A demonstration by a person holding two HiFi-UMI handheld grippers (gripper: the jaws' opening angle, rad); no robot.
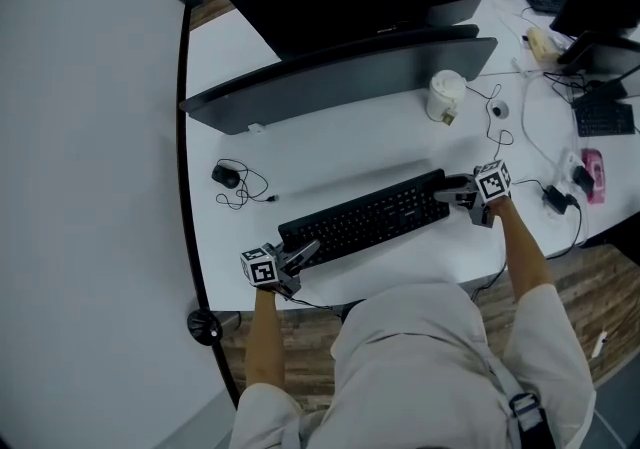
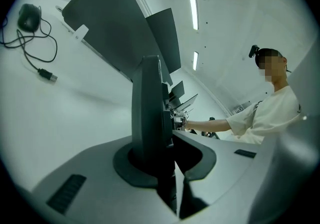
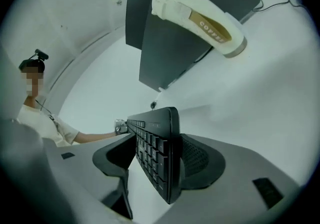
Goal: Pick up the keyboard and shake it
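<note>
white desk, keyboard lying flat on it. left gripper clamped on its left end. right gripper jaws wide around the right end, not pinching. grasp looks half done; lift and shake left.

Head view: we look steeply down on the desk from well above. Left gripper view: we sit close at the keyboard left end, facing along it rightward. Right gripper view: close at its right end, facing back. Keyboard and monitor show in all three.
</note>
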